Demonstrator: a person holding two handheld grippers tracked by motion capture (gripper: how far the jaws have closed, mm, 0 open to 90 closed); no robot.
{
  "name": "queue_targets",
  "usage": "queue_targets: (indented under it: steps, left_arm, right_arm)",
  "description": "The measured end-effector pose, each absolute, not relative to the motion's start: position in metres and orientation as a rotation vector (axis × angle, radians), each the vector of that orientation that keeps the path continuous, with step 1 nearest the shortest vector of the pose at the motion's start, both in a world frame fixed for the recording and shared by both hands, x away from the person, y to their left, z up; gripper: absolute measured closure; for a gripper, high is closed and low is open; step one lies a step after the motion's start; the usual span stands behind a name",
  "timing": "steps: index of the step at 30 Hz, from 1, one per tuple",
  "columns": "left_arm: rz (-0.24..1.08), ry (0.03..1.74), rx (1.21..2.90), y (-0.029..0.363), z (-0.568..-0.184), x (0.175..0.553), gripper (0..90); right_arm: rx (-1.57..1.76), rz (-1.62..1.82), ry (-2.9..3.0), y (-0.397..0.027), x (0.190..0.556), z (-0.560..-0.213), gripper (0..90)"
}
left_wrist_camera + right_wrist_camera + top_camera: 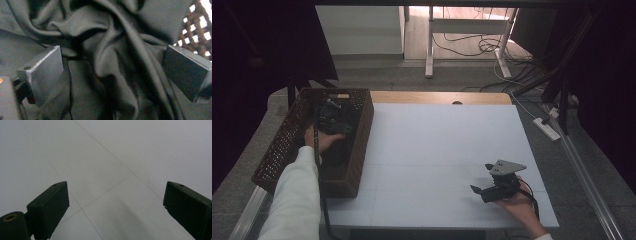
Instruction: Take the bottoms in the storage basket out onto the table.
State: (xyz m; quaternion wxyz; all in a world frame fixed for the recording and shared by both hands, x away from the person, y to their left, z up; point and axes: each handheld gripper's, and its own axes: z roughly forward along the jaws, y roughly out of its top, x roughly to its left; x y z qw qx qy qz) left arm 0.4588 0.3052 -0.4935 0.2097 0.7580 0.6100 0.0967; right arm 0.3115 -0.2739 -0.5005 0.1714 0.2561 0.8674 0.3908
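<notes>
A dark woven basket stands at the left edge of the white table. My left gripper reaches down inside it. In the left gripper view its jaws stand wide apart over crumpled dark cloth, with folds bunched between them; the left gripper is open. The basket's weave shows at the upper right behind the cloth. My right gripper rests low over the white table surface near the front right, held by a hand. Its jaws are spread with nothing between them, so the right gripper is open.
The white sheet covers most of the tabletop, with faint grid lines. A wooden strip shows along the far edge. Beyond the table stand white desk legs and cables on the floor. A power strip lies right of the table.
</notes>
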Motion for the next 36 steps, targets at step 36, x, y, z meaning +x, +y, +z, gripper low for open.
queue_targets:
  steps: [36]
  left_arm:
    - [0.124,1.751,2.229,0.308,-0.511,0.463,38.3]
  right_arm:
    - [0.709,1.05,2.486,-0.27,0.311,-0.504,6.6]
